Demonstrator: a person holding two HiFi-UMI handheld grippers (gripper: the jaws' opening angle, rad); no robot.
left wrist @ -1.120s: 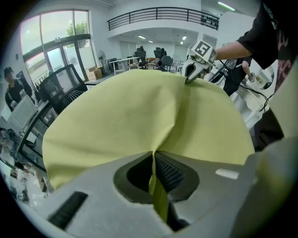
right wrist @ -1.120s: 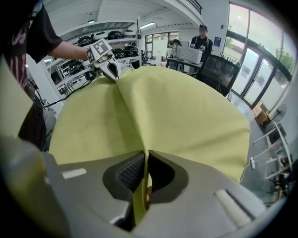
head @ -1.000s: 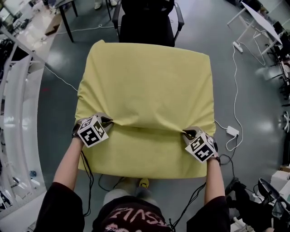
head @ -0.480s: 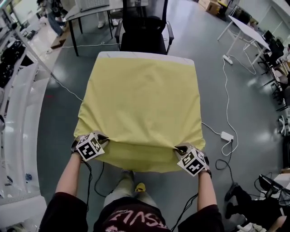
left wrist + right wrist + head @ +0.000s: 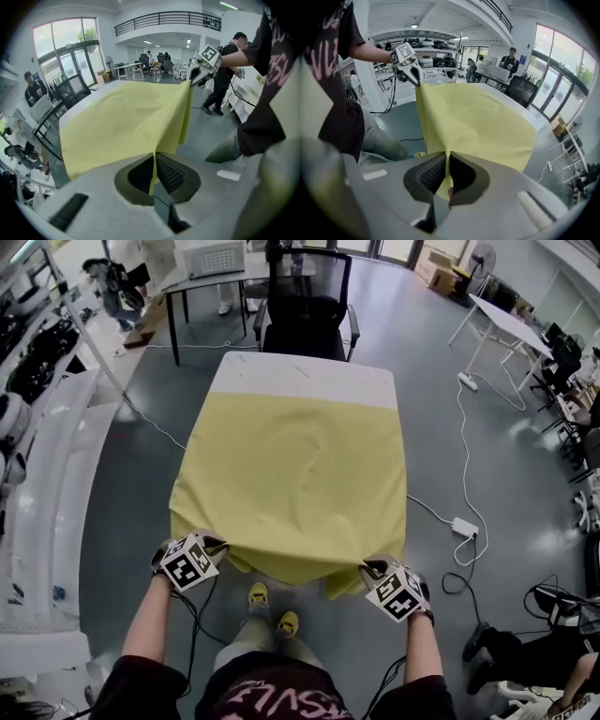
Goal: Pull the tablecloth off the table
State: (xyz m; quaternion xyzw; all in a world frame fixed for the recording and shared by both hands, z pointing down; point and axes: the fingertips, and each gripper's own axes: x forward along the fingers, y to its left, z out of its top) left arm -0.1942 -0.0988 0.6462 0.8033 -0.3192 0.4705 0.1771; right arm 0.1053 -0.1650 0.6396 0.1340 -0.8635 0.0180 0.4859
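At the left, the left gripper [image 5: 214, 544] is clenched on the near left corner of the yellow tablecloth [image 5: 295, 484], with a fold of cloth pinched flat between its pads. The tablecloth lies over most of the table [image 5: 305, 381], drawn tight toward the person. Its near edge sags off the table's near side between the two tools, and its far edge sits short of the far end, so a white strip of tabletop is bare in front of the black chair [image 5: 305, 310]. At the right, the right gripper [image 5: 372, 567] is clamped on the near right corner in the same way.

The pull looks to be under way, though not far along — most of the cloth is on the top. The next move probably calls for both grips to hold firm and draw back evenly, low and toward the person, so that the cloth slides straight rather than skewing to one side.

Against the earlier frames, the bare strip is wider — a second ago the cloth covered the far end entirely — and both grippers have come nearer the person's body.
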